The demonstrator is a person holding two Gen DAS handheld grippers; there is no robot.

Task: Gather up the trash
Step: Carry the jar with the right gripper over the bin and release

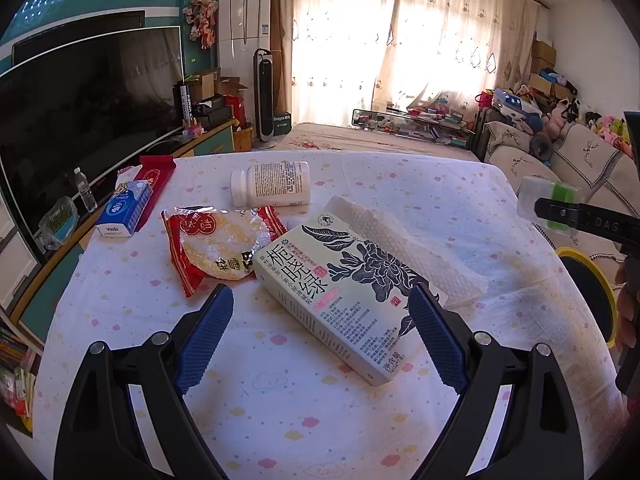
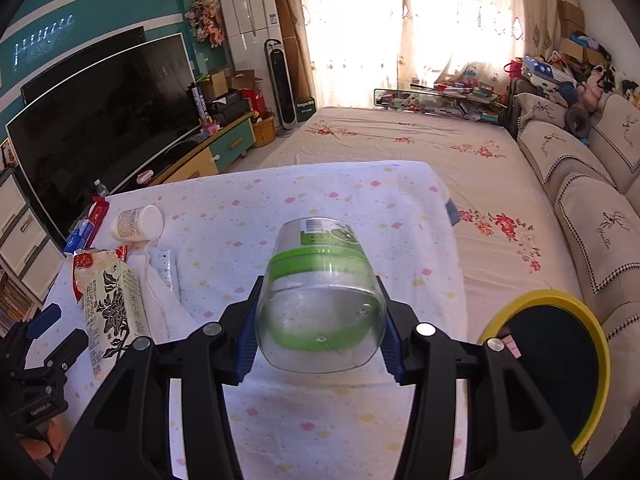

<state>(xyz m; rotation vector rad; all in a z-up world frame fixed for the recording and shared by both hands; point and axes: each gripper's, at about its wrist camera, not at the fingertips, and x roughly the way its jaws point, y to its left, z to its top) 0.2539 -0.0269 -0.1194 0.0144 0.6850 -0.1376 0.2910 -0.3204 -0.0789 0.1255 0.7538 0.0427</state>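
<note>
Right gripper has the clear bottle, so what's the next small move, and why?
Probably swing the right gripper to the right, over the yellow-rimmed bin, before letting go. Its fingers are clamped on the bottle, which is off the table, and the bin's opening sits just beside it. The left gripper is open over the carton, ready next.

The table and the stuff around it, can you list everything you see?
Tea box: 1, cream and black, table middle.
Rice cracker packet: 1, red, left of box.
Pill bottle: 1, white, lying behind box.
Tissue pack: 1, blue, table's left edge.
Paper towel: 1, white, under box.
Plastic cup: 1, clear with green band, in right jaws.
Bin: 1, yellow rim, right of table.
Left gripper: open, over box.
Right gripper: shut on cup.
</note>
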